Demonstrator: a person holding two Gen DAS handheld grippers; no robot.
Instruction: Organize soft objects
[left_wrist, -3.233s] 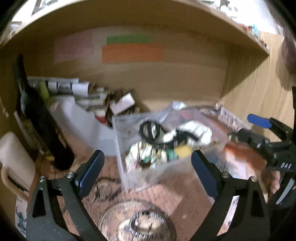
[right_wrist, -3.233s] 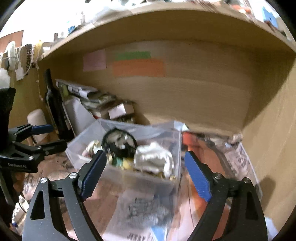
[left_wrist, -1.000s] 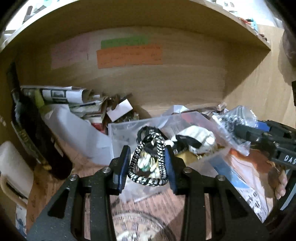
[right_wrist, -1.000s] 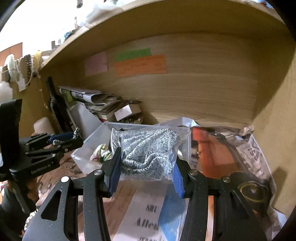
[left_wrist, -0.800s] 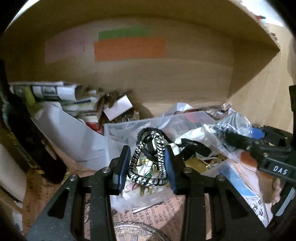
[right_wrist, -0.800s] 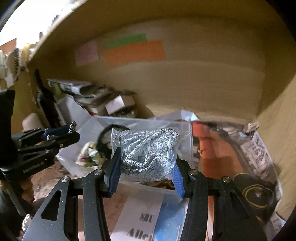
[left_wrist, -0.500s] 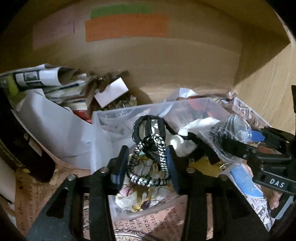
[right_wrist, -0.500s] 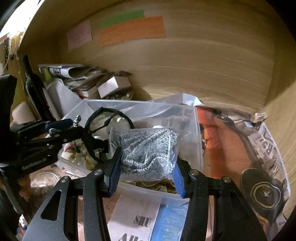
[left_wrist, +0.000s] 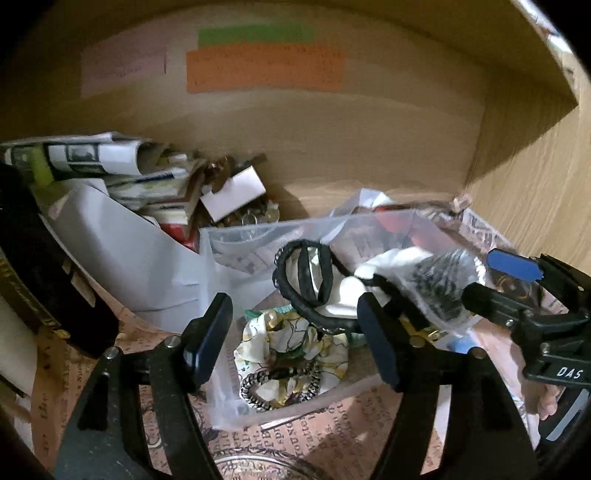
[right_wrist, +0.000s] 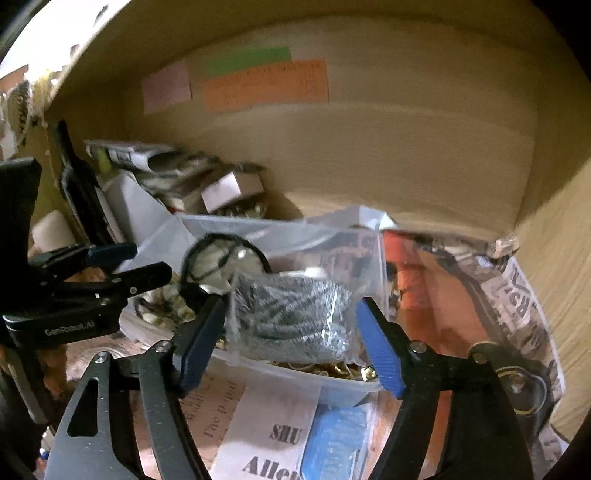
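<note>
The left gripper (left_wrist: 295, 332) hangs over the near left corner of the clear plastic bin (left_wrist: 258, 236) with its jaws spread wide and nothing between them. Just below that gap, inside the bin, a black-and-white braided band (left_wrist: 280, 384) lies on a flowery cloth scrunchie (left_wrist: 291, 336), and behind those a loop of black bands (left_wrist: 306, 280) rests against something white and soft (left_wrist: 388, 266). The right gripper (right_wrist: 291, 332) is over the bin's near right corner, its blue-padded fingers (right_wrist: 380, 354) parted wider than the clear bag holding a grey knitted item (right_wrist: 295, 314); the bag sits between them above the bin's near rim, and whether either pad touches it I cannot tell. Small gold-coloured bits (right_wrist: 332, 367) show in the bin under the bag. The bin stands on a shelf lined with printed paper (left_wrist: 332, 435), inside a wooden cubby. Against the back left corner leans a heap of folded newspapers and small boxes (left_wrist: 122, 173) with a white sheet (left_wrist: 125, 251) sloping down in front, and a dark bottle (right_wrist: 79, 184) stands at the far left. On the back panel are stuck a pink note (left_wrist: 123, 70), a green strip (left_wrist: 255, 35) and an orange one (left_wrist: 264, 70). To the right of the bin lies crumpled plastic over red and black print (right_wrist: 417, 280), running to the right wall.
</note>
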